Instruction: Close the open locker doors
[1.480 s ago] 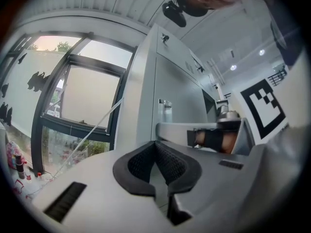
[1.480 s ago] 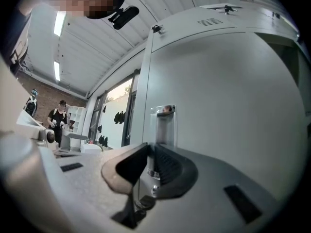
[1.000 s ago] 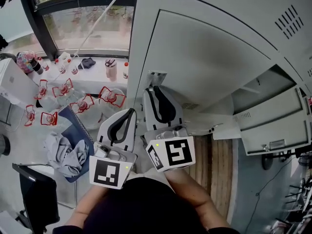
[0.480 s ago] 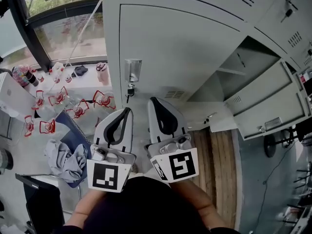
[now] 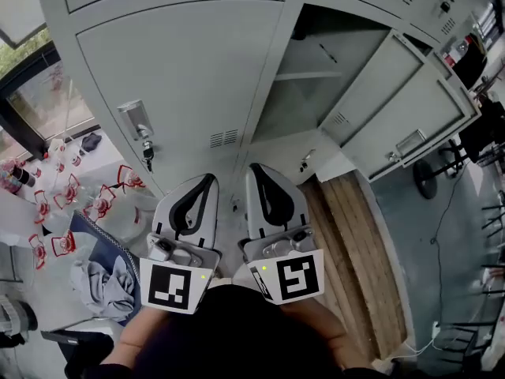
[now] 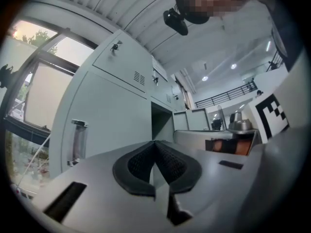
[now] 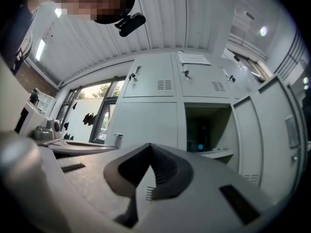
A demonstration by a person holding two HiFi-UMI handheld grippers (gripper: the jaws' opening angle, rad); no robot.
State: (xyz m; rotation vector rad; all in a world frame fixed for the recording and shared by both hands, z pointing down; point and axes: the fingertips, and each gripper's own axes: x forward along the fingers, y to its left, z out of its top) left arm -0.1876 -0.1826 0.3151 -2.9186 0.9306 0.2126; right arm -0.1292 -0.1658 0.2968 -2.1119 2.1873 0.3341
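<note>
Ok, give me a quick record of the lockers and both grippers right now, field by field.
closed door: left locker, shut, handle near its left edge in the head view
open locker: right of the closed door, shelf inside
open door: swung out to the right, not yet closed
left gripper: jaws together, empty, short of the lockers
right gripper: jaws together, empty, open locker ahead of it
floor: wooden strip below the open door
</note>
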